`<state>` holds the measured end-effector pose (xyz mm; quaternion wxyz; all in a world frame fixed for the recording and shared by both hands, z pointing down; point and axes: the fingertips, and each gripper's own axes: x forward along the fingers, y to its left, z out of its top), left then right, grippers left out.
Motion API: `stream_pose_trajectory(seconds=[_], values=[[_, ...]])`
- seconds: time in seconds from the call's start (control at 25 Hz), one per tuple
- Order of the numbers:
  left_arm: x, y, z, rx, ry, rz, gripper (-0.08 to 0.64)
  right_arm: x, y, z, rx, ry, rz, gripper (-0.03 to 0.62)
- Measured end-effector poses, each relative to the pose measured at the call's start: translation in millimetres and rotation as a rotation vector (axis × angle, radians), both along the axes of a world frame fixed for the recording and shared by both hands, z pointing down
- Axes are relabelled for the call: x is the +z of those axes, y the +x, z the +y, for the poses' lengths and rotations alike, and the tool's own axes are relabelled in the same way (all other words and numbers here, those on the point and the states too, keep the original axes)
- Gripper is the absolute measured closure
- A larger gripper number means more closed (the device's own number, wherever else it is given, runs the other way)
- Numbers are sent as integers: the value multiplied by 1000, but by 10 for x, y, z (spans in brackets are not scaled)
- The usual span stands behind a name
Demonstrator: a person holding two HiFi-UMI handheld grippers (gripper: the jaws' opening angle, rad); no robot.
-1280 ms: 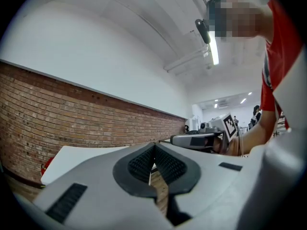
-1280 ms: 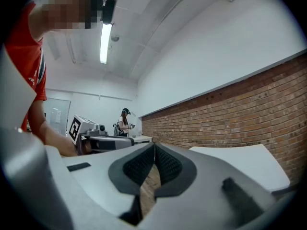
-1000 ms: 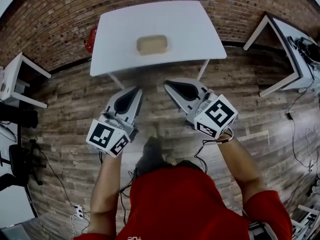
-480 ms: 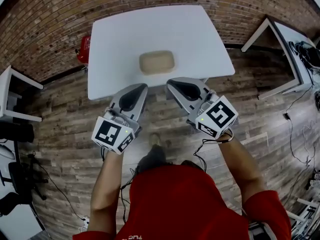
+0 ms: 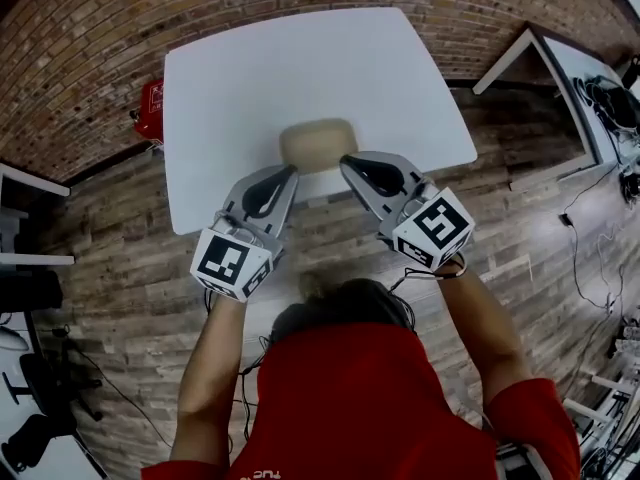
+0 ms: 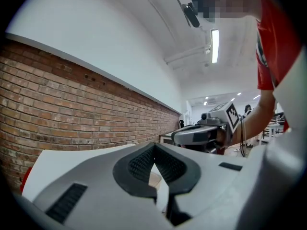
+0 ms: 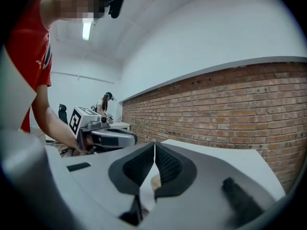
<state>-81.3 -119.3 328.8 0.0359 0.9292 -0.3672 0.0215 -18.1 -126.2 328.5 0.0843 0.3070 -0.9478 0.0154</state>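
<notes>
In the head view a tan, rounded oblong object (image 5: pixel 318 143) lies near the front of a white table (image 5: pixel 230 78). My left gripper (image 5: pixel 288 171) is shut and empty, its tip just over the table's near edge, left of the tan object. The right gripper (image 5: pixel 347 159) is also shut and empty, its tip at the object's right front corner. In the left gripper view the pads (image 6: pixel 143 163) meet, and a sliver of the tan object (image 6: pixel 154 178) shows below them. The right gripper view shows the same: closed pads (image 7: pixel 165 163), a tan sliver (image 7: pixel 154 180) beneath.
A brick wall (image 5: pixel 90 18) runs behind the table, with a red fire extinguisher (image 5: pixel 150 108) at its foot on the left. Another white table (image 5: pixel 585 63) stands at the right with cables on it. The floor is wooden planks (image 5: pixel 130 268). A person (image 7: pixel 103 102) stands far off.
The table and the tan object have come nearer in the head view. Both grippers, still shut, have moved from over the floor to the table's near edge beside the object.
</notes>
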Motion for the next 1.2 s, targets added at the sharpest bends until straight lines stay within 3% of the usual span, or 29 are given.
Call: stream_pose_trajectory(seconds=[0.4,1.04,1.08,1.2], values=[[267,138,-545,-10,-16,-29,545,228,112,-569,-41,9,77,561],[672,259,-1104,-102,-78,-105,543,816,146,-986,-270,16,282,558],[688,248,-1121,-97,-80,-111,543,855,147,-1010,-283,2,301,550],[746,239,-1131,-56,-88,-130,541,993,144,-1032,-328,-33,373,411]])
